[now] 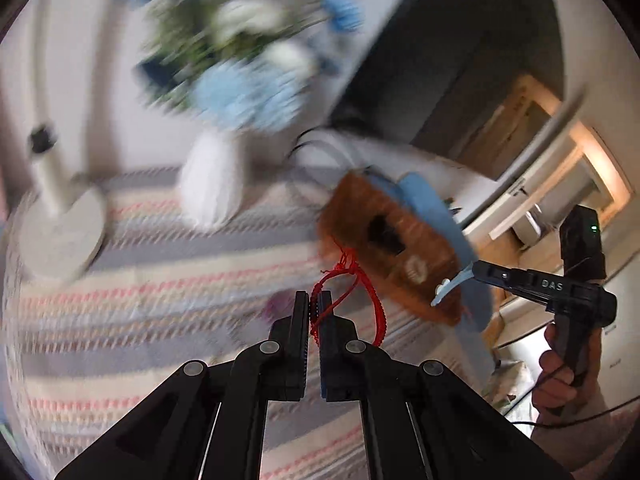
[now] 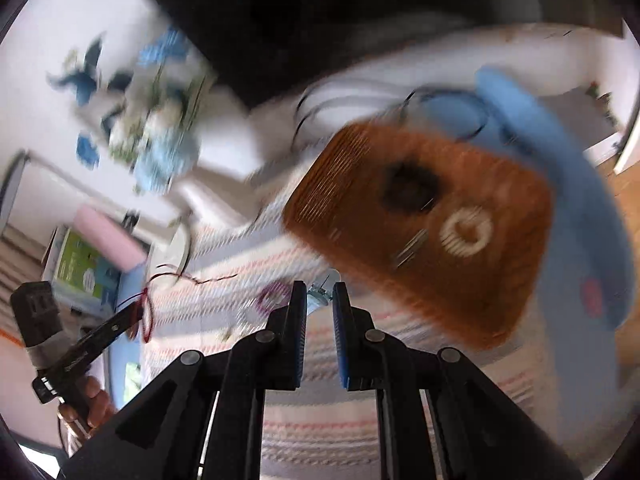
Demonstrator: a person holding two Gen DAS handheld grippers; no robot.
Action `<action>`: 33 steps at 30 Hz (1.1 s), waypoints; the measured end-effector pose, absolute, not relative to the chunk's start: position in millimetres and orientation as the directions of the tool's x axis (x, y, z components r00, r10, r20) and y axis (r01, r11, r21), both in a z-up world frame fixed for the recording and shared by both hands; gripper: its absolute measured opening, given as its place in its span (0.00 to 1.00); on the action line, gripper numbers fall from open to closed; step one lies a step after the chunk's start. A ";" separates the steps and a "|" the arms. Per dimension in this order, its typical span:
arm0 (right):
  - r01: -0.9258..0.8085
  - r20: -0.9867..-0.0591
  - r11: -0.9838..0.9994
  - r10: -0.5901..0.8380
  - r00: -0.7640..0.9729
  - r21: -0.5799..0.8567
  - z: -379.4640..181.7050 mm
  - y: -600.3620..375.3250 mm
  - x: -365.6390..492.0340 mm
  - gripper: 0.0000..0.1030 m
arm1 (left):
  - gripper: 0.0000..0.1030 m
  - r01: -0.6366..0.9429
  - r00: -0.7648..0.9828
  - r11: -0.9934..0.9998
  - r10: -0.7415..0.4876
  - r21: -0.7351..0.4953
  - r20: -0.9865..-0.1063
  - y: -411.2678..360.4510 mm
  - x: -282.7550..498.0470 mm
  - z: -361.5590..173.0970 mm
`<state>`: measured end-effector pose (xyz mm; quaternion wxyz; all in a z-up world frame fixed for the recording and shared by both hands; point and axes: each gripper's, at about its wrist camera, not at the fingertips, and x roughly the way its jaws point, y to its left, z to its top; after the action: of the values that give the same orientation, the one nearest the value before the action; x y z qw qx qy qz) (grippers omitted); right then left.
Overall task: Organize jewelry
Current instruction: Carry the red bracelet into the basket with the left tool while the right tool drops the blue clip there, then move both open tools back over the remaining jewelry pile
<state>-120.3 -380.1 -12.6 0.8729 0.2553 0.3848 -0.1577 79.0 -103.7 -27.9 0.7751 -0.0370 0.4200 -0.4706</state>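
Left gripper [image 1: 314, 308]: jaws nearly together, clamped on a red cord bracelet [image 1: 360, 300] whose loop hangs off the right side of the fingertips, clear of the striped cloth [image 1: 160, 320] below. Right gripper [image 2: 319, 296]: jaws narrow, pinching a small pale blue piece [image 2: 318, 294] at the tips; blur prevents telling what kind of jewelry it is. From the left wrist view, that piece pokes out from the right gripper's tips, over the near edge of the brown tray [image 1: 384, 240]. The tray sits on a light blue lid or base [image 2: 560, 168] and holds a white beaded ring [image 2: 466, 230] beside a dark round object [image 2: 412, 192]. A purple beaded ring [image 2: 274, 298] lies on the cloth. Blurred white vase with blue and white flowers [image 1: 240, 80] stands behind the tray.
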 end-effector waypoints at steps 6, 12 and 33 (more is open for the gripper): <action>0.558 -0.733 0.779 -0.198 0.651 0.285 9.7 -443.5 -138.3 0.15 | 0.03 0.791 0.159 0.456 -0.797 -0.407 -0.583 -195.7 75.7 5.9; 0.580 -0.802 0.777 -0.176 0.571 0.243 -22.3 -491.3 -126.9 0.15 | 0.03 0.804 0.044 0.427 -0.738 -0.415 -0.673 -303.6 77.7 -31.5; 0.463 -0.869 0.867 -0.076 0.489 0.185 -62.5 -523.0 -117.5 0.18 | 0.35 0.772 -0.008 0.493 -0.624 -0.402 -0.781 -352.4 27.6 -94.0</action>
<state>-117.5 -523.0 -62.5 0.8388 0.2019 0.4794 -0.1607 27.6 -352.4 -94.0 0.7005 0.0730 0.5056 -0.4983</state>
